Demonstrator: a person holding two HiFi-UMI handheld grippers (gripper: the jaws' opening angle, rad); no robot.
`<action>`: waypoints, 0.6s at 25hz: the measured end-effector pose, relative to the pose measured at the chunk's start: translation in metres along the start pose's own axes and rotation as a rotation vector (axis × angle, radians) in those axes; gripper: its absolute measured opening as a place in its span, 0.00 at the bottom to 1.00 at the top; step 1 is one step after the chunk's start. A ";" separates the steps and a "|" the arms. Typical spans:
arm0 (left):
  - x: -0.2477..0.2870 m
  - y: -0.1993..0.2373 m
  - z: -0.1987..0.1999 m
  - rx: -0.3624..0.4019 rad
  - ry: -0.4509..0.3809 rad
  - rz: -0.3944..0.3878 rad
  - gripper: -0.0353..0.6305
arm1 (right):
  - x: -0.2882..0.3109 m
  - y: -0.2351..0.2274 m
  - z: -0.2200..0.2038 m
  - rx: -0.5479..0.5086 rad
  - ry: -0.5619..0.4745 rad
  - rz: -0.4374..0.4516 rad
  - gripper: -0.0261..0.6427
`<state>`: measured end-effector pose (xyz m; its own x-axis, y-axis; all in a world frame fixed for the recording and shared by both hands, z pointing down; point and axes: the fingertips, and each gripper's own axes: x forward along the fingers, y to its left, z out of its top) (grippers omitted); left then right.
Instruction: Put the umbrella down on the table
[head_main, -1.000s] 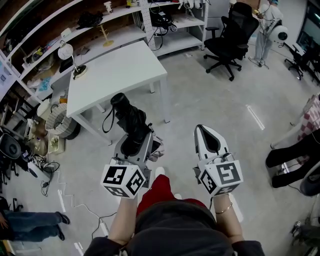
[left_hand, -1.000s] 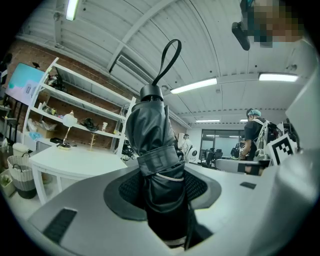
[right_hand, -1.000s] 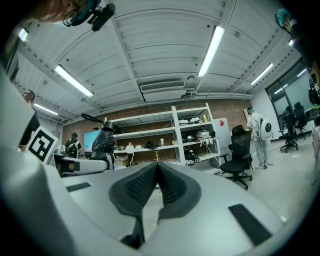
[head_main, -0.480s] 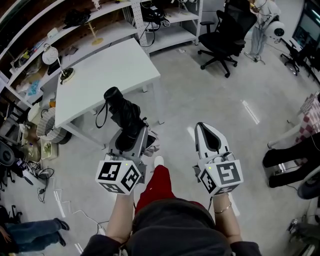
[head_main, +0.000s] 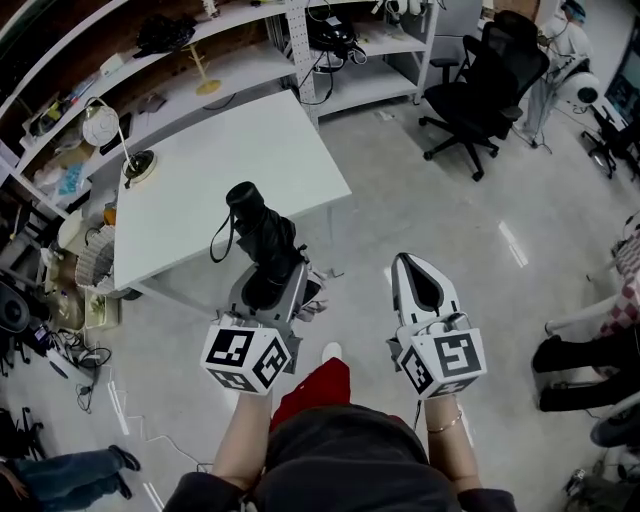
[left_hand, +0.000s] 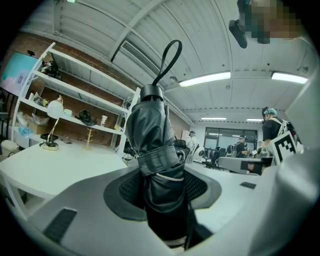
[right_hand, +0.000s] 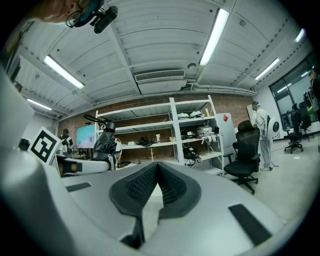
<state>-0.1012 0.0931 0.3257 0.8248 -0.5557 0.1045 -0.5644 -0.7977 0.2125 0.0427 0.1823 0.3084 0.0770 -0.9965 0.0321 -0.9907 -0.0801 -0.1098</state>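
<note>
Carrying step: the left gripper (head_main: 266, 282) has its jaws clamped on the folded black umbrella (head_main: 258, 232), which stands upright between them. The white bench (head_main: 200, 165) lies ahead. The right gripper (head_main: 405, 262) has its jaws closed on nothing. Next, bring the umbrella over the benchtop, lower it and release.

We have the umbrella (head_main: 258, 232) standing between the jaws of our left gripper (head_main: 266, 278), at the near edge of the table (head_main: 220, 150), with our right gripper (head_main: 407, 260) beside it over the floor. A lamp (head_main: 112, 130) sits on the table's far left corner, shelves (head_main: 250, 62) run behind the table, and an office chair (head_main: 490, 95) stands well off to the right.
</note>
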 end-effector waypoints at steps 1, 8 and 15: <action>0.010 0.012 0.006 0.000 0.000 0.002 0.34 | 0.016 0.001 0.004 0.000 -0.003 0.002 0.06; 0.072 0.079 0.035 -0.007 -0.015 0.005 0.34 | 0.111 -0.005 0.017 -0.011 -0.010 0.005 0.06; 0.105 0.119 0.047 -0.038 -0.018 0.015 0.34 | 0.168 -0.001 0.023 -0.011 0.004 0.017 0.06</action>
<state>-0.0833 -0.0716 0.3160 0.8155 -0.5717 0.0899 -0.5743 -0.7803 0.2476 0.0595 0.0148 0.2910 0.0598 -0.9976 0.0339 -0.9930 -0.0629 -0.0996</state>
